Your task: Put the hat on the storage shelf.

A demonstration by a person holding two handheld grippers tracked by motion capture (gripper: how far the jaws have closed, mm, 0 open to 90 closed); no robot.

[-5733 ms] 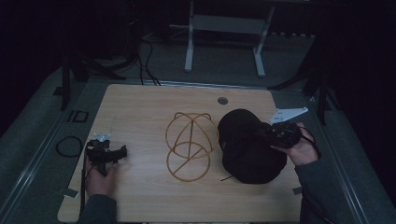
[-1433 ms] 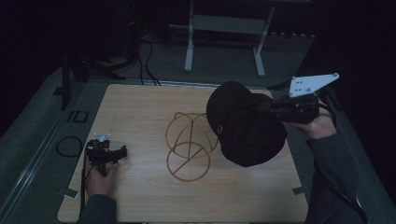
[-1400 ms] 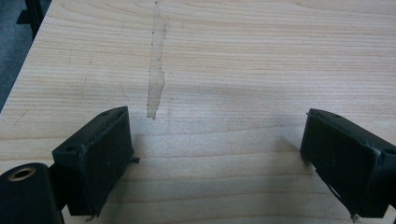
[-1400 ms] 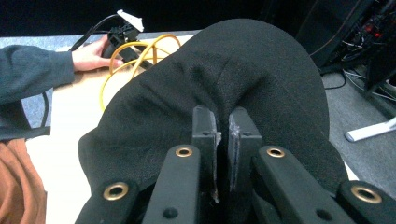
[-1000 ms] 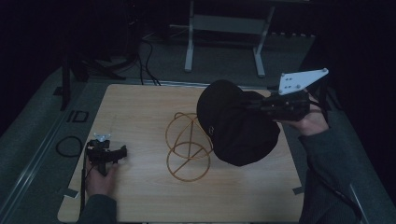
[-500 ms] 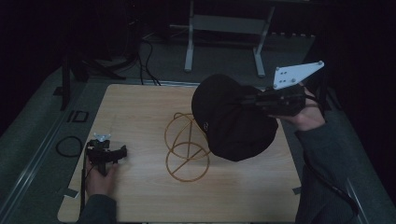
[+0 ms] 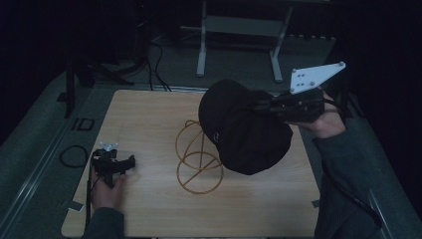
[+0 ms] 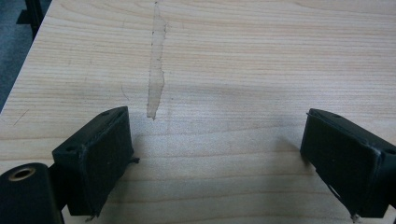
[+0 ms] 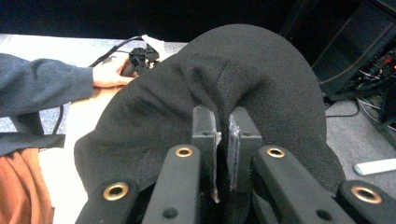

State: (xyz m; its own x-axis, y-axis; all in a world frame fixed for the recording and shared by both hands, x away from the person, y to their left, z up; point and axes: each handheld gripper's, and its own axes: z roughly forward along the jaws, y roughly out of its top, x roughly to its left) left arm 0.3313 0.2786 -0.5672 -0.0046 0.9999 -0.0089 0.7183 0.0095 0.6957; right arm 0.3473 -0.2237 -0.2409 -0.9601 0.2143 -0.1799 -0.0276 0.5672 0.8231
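1. Hat (image 7: pixel 244 132): black, soft, held in the air over the right half of the table (image 7: pixel 149 107). Its crown hangs down and to the left, partly over the right side of the stand (image 7: pixel 196 159). Whether cloth touches wire, cannot tell.
2. Right gripper (image 7: pixel 263 105): clenched on a fold of the hat. In the right gripper view the two jaws stand nearly together with a pinch of black cloth between them (image 9: pixel 223 140), and the hat (image 9: pixel 224 93) bulges up beyond them.
3. The right gripper lies roughly level, pointing left, held from the right side by the person's hand (image 7: pixel 326 122). The grey plate (image 7: pixel 313 77) sticks up on top of it.
4. Stand: thin golden wire loops, a ring flat on the table with upright curves above it, near the table's middle.
5. Left gripper (image 7: pixel 122 164): released, grasping nothing. It rests low on the near-left part of the table, well apart from hat and stand. In the left gripper view the jaws stand wide, bare wood (image 8: pixel 210 70) between them.
6. A pale streak (image 8: pixel 156 70) runs along the wood, far of the left jaw.
7. Floor beyond the far edge: grey frame legs (image 7: pixel 239 30) and dark cables (image 7: pixel 154 55).
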